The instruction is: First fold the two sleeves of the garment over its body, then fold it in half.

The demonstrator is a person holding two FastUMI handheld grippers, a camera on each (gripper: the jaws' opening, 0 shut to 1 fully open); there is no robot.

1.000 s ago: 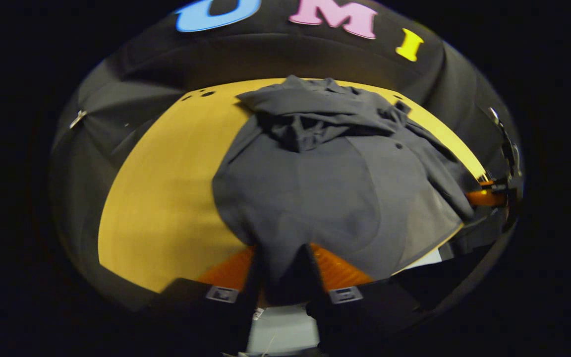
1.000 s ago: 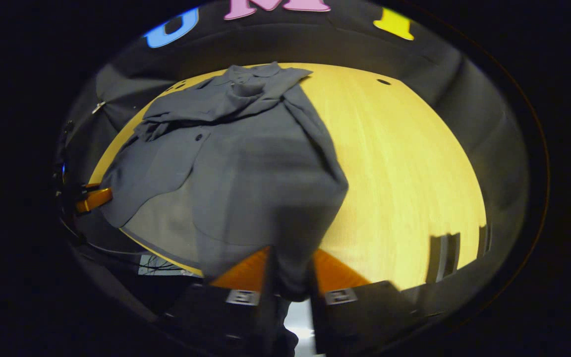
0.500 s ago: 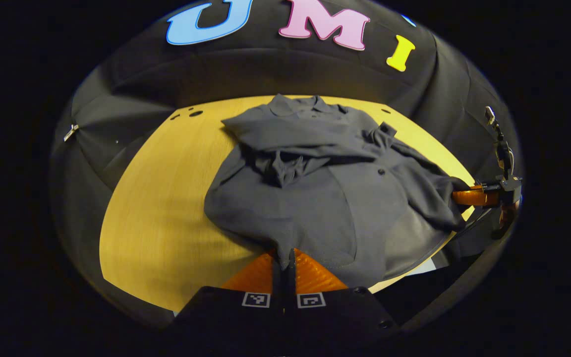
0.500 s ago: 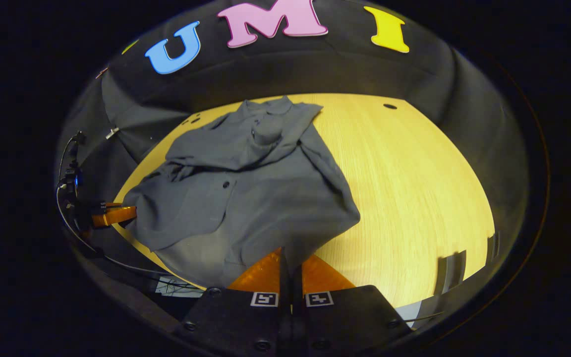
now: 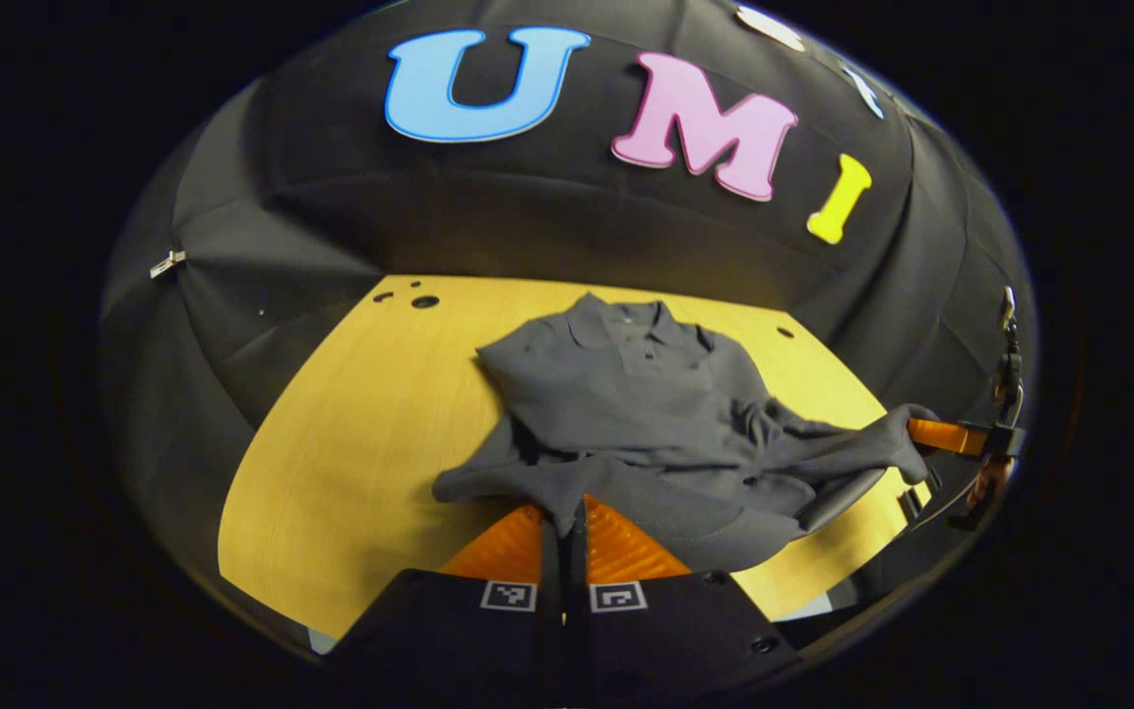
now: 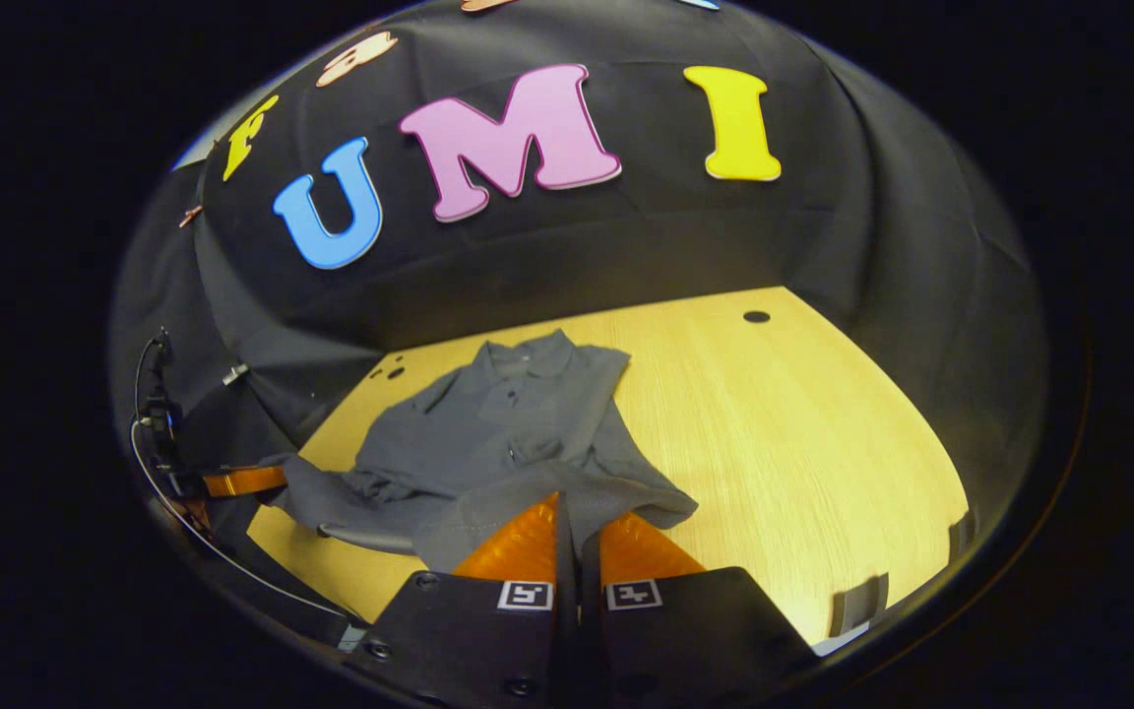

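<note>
Right now you've got the grey shirt point(image 5: 646, 414) lying on the yellow wooden table point(image 5: 370, 433), collar point(image 5: 626, 320) toward the booth's black back wall, both sleeves already laid over the body. Your left gripper point(image 5: 567, 517) has its fingers pressed together on the near hem at one bottom corner, fabric pinched w/ no gap showing betw. them. Same story on the other side: your right gripper point(image 6: 577, 522) is closed tight on the opposite hem corner (cloth bunches up right at the tips). The hem is lifted off the table betw. the two pinch points and sags in a loose fold, so the lower part of the shirt hangs above the body while the upper part, collar and button placket, lies flat on the wood. In the left gripper view you can see the right gripper point(image 5: 936, 433) at the far right edge w/ shirt cloth drawn over to its tips. In the right gripper view the left gripper point(image 6: 247, 481) sits at the far left edge, a cable looping beside it, also w/ cloth at its tips.
</note>
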